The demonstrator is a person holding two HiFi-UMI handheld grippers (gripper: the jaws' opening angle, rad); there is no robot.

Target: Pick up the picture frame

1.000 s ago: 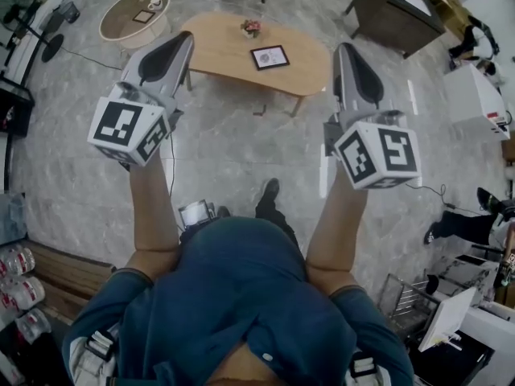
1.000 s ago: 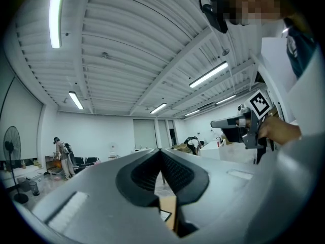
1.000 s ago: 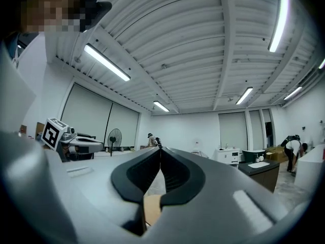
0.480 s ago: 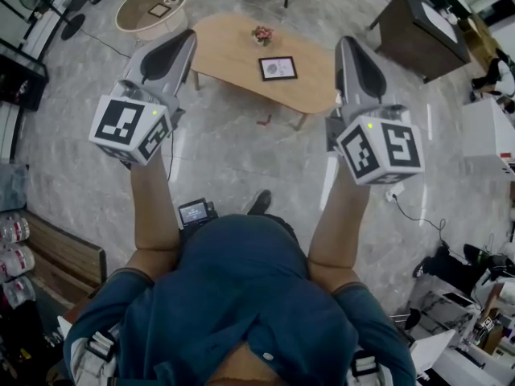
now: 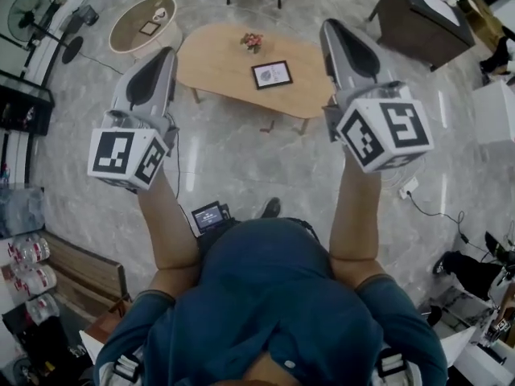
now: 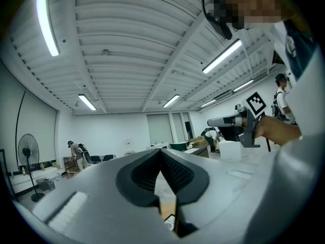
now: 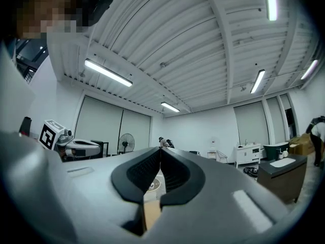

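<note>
Black rectangular picture frame (image 5: 271, 74) lies flat on the oval light-wood table (image 5: 213, 63), well ahead. Left tongs (image 5: 164, 53) & right tongs (image 5: 329, 26) are both shut, empty. Risk: arriving w/ tongs unopened could shove the frame toward the small pink flower pot (image 5: 252, 42).

Oval wooden table (image 5: 217, 67) noted on grey floor (image 5: 241, 159), small flower pot (image 5: 252, 42) set on it | round side table (image 5: 129, 32) apart at its left | standing fan (image 5: 28, 14) far left | dark desk (image 5: 406, 14) upper right | power strip (image 5: 409, 188) laid on floor.
</note>
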